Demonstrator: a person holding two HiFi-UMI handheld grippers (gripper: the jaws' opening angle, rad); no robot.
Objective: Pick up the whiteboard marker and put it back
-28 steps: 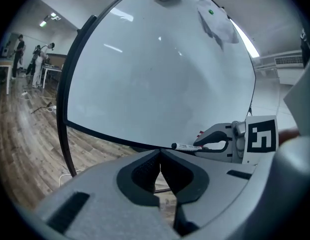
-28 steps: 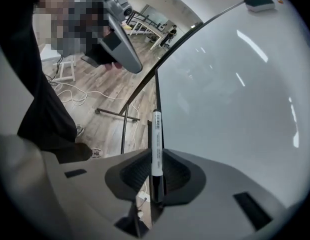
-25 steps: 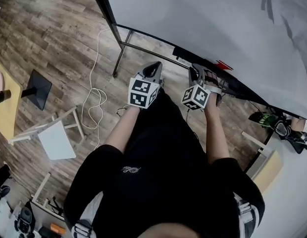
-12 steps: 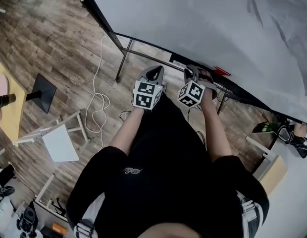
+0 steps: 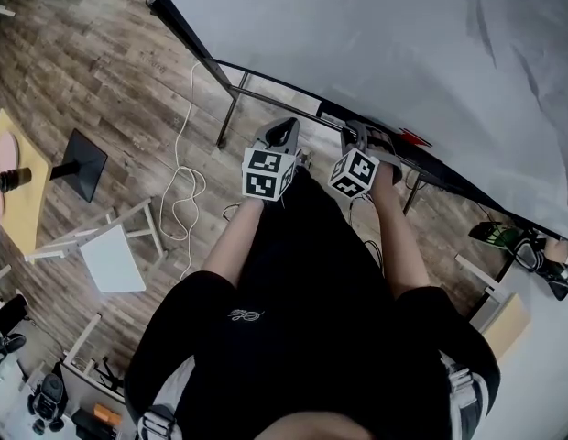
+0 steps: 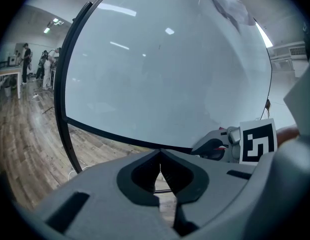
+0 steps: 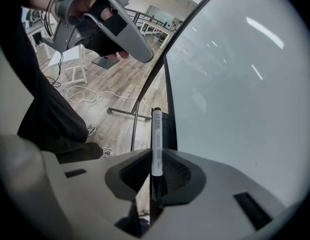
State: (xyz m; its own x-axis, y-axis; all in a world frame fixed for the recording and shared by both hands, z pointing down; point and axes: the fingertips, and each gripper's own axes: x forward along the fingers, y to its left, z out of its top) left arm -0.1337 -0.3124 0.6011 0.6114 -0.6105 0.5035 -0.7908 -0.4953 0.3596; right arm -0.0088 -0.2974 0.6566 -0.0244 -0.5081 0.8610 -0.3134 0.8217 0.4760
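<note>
My right gripper [image 7: 154,156] is shut on the whiteboard marker [image 7: 156,139], a white barrel with a dark lower end that stands upright between the pads. Its top end points at the black lower frame [image 7: 168,126] of the whiteboard [image 7: 235,94]. In the head view the right gripper [image 5: 362,143] hangs just before the board's ledge [image 5: 440,168], where a small red thing [image 5: 414,138] lies. Beside it on the left, my left gripper [image 5: 282,136] faces the whiteboard [image 6: 160,69] with its jaws closed [image 6: 160,156] and nothing between them.
The board's metal stand legs [image 5: 231,108] reach down to the wood floor. A white cable [image 5: 181,191] loops on the floor by a white stool [image 5: 105,255], a black base plate [image 5: 82,163] and a yellow table [image 5: 18,200]. People [image 6: 26,59] stand far off.
Both grippers have sunk a little and drawn nearer to the whiteboard's lower edge. The marker stays held in the right gripper, and the left jaws stay closed.
</note>
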